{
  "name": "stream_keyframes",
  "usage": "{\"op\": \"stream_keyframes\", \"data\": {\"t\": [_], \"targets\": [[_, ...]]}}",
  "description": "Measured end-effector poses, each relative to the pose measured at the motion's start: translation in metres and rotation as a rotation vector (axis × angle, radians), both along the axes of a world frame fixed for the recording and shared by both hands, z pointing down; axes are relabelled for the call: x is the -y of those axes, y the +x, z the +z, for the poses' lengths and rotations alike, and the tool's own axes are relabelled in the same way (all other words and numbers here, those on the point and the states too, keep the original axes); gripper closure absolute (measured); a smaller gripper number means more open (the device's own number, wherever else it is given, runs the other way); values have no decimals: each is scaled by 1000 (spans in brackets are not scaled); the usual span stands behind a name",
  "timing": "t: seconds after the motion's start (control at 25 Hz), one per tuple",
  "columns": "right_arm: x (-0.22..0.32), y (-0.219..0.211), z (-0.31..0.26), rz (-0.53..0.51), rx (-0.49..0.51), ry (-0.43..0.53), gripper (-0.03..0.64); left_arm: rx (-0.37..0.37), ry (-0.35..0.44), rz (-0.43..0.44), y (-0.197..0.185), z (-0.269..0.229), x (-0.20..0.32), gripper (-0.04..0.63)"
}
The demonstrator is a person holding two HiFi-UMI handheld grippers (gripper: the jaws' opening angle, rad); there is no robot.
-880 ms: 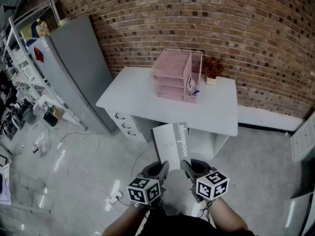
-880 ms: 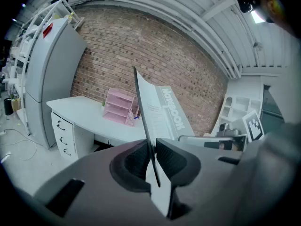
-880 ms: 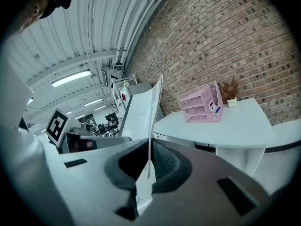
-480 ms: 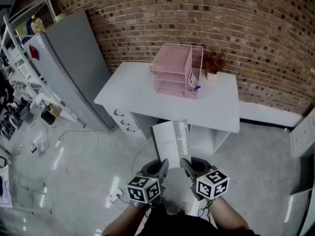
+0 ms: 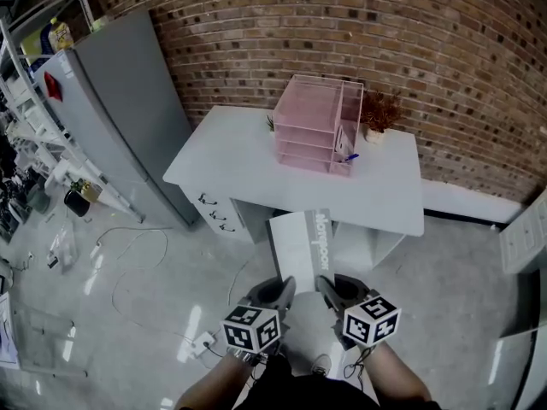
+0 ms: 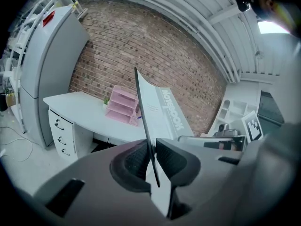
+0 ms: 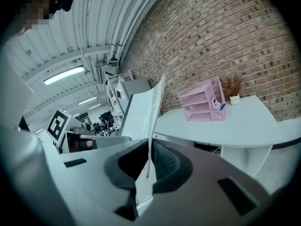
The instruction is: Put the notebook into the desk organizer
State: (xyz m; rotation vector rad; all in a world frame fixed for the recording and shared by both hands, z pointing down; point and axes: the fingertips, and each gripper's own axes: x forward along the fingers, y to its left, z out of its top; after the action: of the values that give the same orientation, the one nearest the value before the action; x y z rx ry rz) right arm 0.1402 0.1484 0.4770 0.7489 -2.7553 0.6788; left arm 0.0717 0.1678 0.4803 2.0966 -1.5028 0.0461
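Grippers sit lowest in the head view, side by side, each with its marker cube uppermost. On the left gripper [image 5: 275, 291] the jaws stand narrow, their dark ribbed pads [image 6: 133, 160] clamped on the near left edge of the notebook [image 5: 301, 244], a thin white book with a grey printed strip along its right side. On the right gripper [image 5: 336, 289] the jaws are likewise almost together, gripping the near right edge of the same book. Both gripper views show the notebook edge-on, rising straight out from between the pads. It is held in the air over the glossy grey floor [image 5: 128, 272], which carries loose cables on the left, and it points away from the person toward the desk. Its far end meets the desk's front edge in the head view, but whether it reaches over the top cannot be told. Beyond it stands the white desk [image 5: 231, 165], with a drawer unit under its left end. The desk organizer [image 5: 312, 125], a pink mesh rack with stacked open trays and an upright side compartment, stands toward the back of the desk top, well apart from the notebook. A blue pen [image 5: 351, 156] shows at that side compartment. Just to the organizer's right is a small dried reddish plant in a white pot [image 5: 380, 114]. A tall grey cabinet [image 5: 115, 109] stands left of the desk, with white shelving [image 5: 34, 118] further left, and a red brick wall [image 5: 427, 49] closes the scene behind
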Motion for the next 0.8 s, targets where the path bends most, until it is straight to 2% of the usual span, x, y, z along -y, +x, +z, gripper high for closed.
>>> {"op": "stream_keyframes", "data": {"t": [0.8], "targets": [[40,-130,3,20,-29,8,595,-16,16,42,-129,4,39,557]]}}
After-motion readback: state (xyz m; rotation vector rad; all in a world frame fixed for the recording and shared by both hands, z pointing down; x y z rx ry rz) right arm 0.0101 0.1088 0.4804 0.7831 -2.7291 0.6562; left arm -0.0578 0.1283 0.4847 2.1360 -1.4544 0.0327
